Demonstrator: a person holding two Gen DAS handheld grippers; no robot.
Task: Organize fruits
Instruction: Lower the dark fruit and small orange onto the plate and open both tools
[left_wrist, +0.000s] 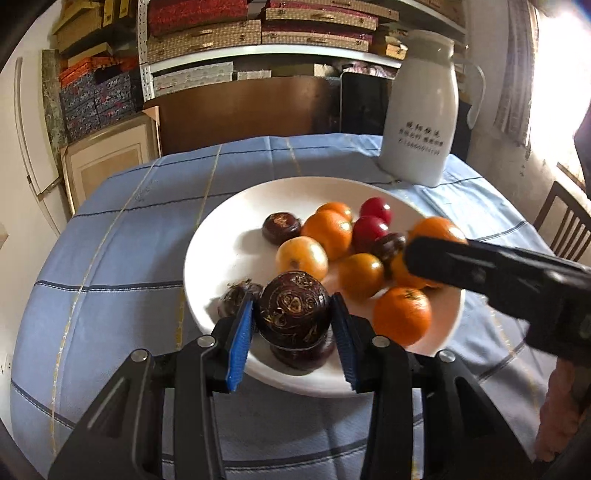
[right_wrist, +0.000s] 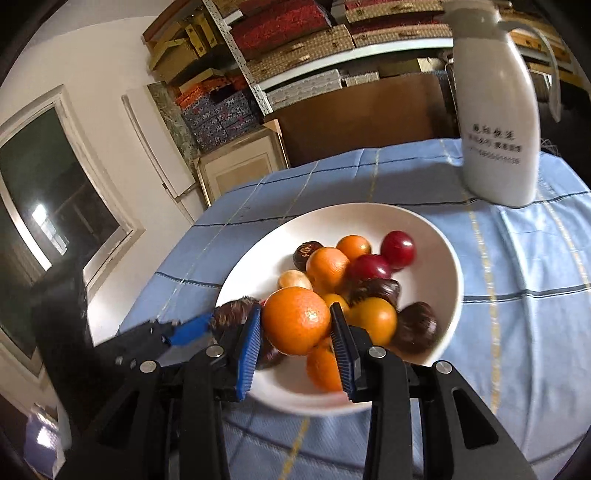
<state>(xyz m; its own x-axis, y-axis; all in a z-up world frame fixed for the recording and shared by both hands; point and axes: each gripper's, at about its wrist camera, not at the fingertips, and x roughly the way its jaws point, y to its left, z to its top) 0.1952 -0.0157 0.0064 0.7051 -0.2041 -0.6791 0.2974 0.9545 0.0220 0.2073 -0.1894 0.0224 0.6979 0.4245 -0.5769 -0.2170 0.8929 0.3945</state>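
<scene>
Left gripper (left_wrist: 293, 325) was clamped on a dark brown chestnut-like fruit (left_wrist: 293, 308) above the near rim of the white plate (left_wrist: 221, 254). Right gripper (right_wrist: 295, 332) gripped an orange (right_wrist: 297, 320) over the same plate, amid oranges, red and brown fruits. White jug (left_wrist: 421, 110) stood behind on the blue tablecloth (left_wrist: 122, 258).

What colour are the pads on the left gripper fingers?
Blue, ribbed pads; clearest in the left wrist view.
</scene>
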